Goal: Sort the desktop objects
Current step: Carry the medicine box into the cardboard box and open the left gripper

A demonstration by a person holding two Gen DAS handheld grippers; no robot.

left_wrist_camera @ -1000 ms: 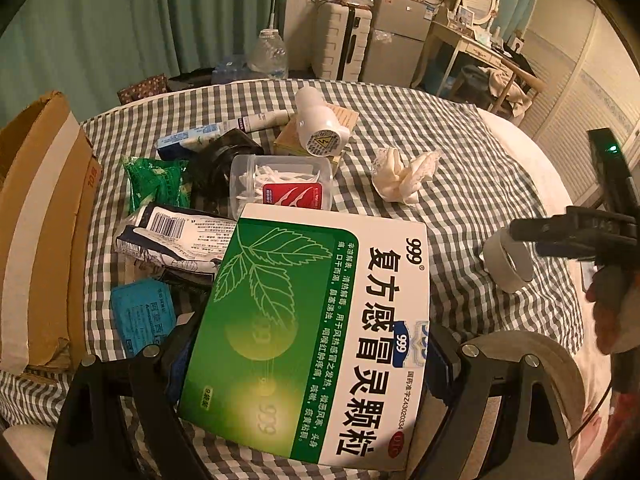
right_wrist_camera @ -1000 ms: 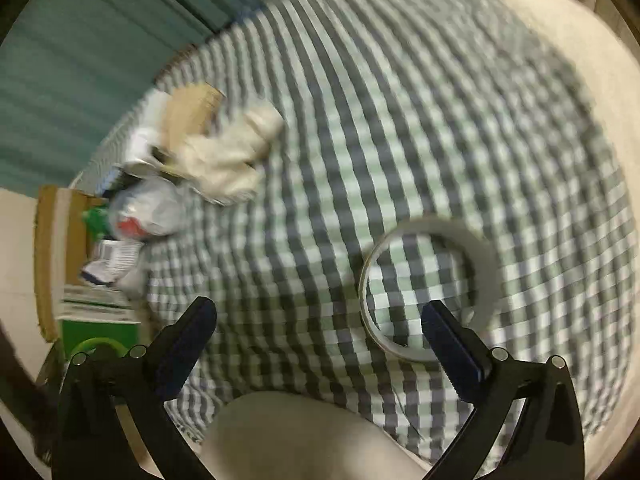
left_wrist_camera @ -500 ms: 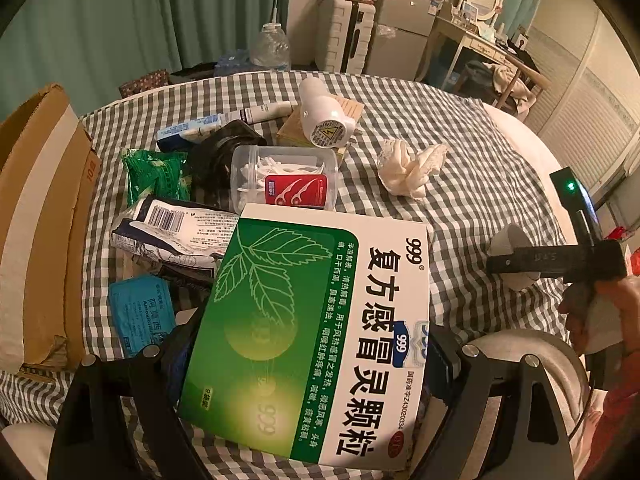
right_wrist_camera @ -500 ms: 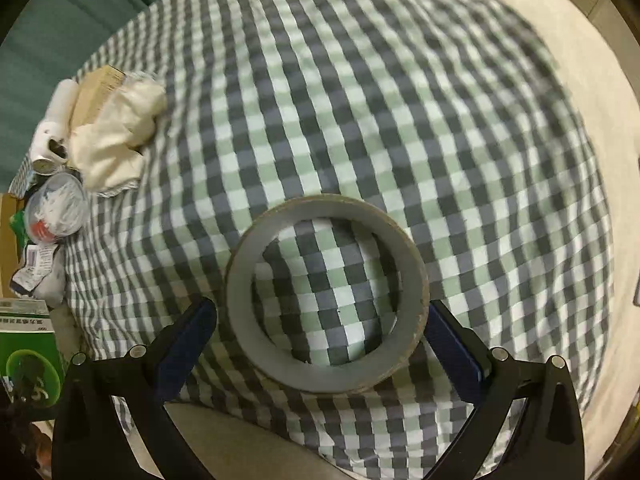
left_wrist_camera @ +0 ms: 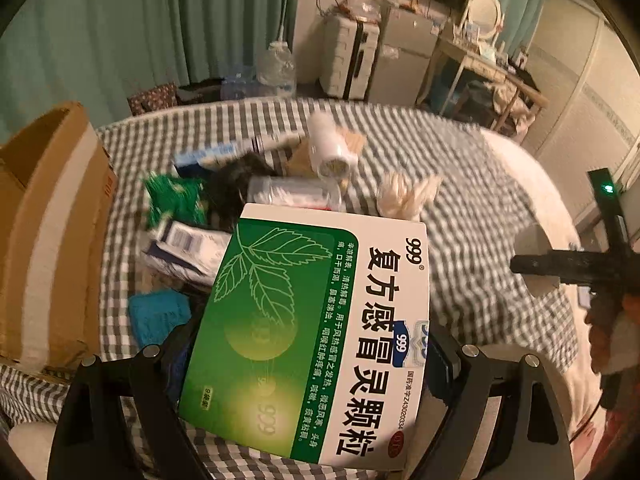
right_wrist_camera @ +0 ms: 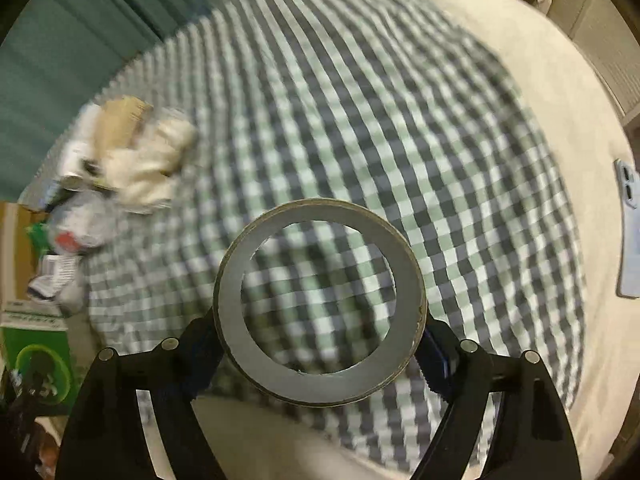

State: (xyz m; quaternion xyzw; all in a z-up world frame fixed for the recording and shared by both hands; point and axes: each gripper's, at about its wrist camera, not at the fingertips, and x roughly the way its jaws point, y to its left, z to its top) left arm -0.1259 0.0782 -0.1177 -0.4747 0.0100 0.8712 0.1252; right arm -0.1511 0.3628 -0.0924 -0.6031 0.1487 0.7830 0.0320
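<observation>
A green and white medicine box (left_wrist_camera: 312, 320) with a leaf print sits between the jaws of my left gripper (left_wrist_camera: 314, 348), which is shut on its sides and holds it above the checked cloth (left_wrist_camera: 460, 184). In the right wrist view a grey tape roll (right_wrist_camera: 320, 386) stands on edge between the jaws of my right gripper (right_wrist_camera: 320, 348). Those jaws are closing, and both pads press on the roll's outer wall. The same tape roll (left_wrist_camera: 530, 240) shows at the right of the left wrist view, half hidden behind the right gripper's black frame.
An open cardboard box (left_wrist_camera: 48, 220) stands at the left edge. A pile lies mid-cloth: a white bottle (left_wrist_camera: 332, 152), a crumpled tissue (left_wrist_camera: 404, 196), a clear container (left_wrist_camera: 292, 194), a green packet (left_wrist_camera: 172, 200) and a blue packet (left_wrist_camera: 156, 316). A phone (right_wrist_camera: 628, 232) lies at the right.
My right gripper came down around the tape roll and its jaws narrowed onto it. The left gripper with the medicine box rose a little.
</observation>
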